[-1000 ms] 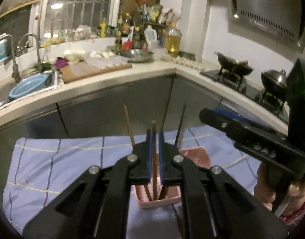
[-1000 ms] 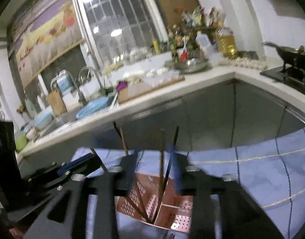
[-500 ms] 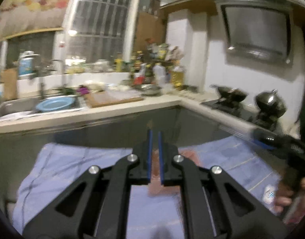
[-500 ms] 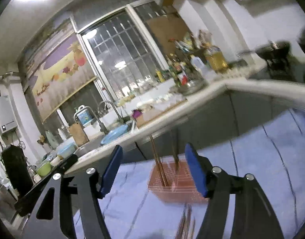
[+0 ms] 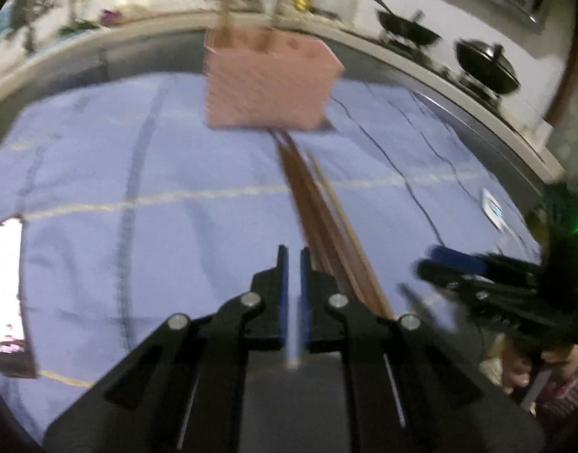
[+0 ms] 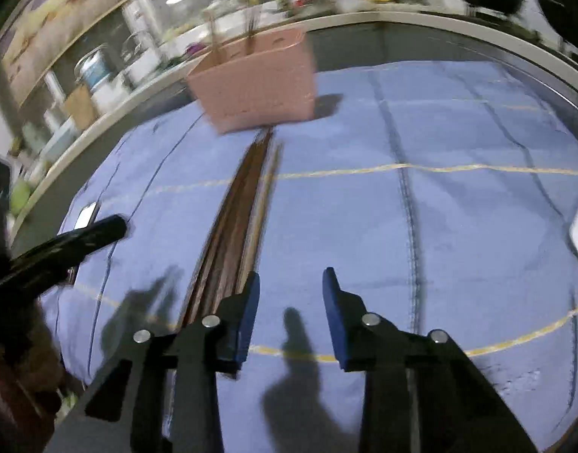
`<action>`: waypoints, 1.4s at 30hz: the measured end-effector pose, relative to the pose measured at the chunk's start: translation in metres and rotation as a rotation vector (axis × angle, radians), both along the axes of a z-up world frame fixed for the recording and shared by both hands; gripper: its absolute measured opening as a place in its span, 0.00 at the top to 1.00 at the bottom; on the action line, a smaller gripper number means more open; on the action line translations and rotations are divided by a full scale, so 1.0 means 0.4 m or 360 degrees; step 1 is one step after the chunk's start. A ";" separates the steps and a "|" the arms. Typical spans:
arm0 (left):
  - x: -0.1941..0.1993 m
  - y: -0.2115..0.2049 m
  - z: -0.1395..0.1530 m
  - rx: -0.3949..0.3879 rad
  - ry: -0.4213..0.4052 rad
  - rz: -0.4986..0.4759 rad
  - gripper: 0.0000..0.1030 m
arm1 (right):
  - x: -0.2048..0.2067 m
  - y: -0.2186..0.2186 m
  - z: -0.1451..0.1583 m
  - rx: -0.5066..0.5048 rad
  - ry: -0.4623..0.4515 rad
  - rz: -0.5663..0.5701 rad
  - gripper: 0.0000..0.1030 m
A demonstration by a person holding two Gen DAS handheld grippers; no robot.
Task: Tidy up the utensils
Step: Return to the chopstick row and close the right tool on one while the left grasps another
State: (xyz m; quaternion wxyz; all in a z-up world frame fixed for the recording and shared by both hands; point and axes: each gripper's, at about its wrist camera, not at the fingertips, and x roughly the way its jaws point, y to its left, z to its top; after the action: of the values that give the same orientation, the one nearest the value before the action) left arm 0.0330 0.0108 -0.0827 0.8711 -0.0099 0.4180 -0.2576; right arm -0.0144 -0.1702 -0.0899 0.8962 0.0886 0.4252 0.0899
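Observation:
A pink perforated utensil basket (image 5: 268,83) stands on the blue cloth (image 5: 138,173) at the far side, with a few chopsticks standing in it; it also shows in the right wrist view (image 6: 257,90). A bundle of brown chopsticks (image 5: 319,219) lies flat on the cloth, running from the basket toward me; it shows in the right wrist view too (image 6: 236,226). My left gripper (image 5: 292,260) is nearly shut and empty, just left of the bundle. My right gripper (image 6: 291,283) is open and empty, just right of the bundle.
A phone (image 5: 7,294) lies at the cloth's left edge. A white card (image 5: 493,209) lies on the right of the cloth. Behind the table runs a kitchen counter (image 5: 100,45) with a sink, bottles and a stove with pans (image 5: 485,64).
Both grippers pulled back from above the basket and dropped low to the cloth, beside the lying chopsticks. The left gripper no longer holds a chopstick. The right stays open.

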 end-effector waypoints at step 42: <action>0.118 -0.030 -0.091 0.0273 0.0101 0.0033 0.81 | 0.098 0.022 -0.040 -0.0152 0.0027 0.0110 0.66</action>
State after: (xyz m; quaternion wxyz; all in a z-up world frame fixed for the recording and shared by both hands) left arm 0.0801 -0.0013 -0.1189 0.8578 0.0522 0.4656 -0.2113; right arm 0.0246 -0.1614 -0.1059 0.8921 0.0319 0.4395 0.0998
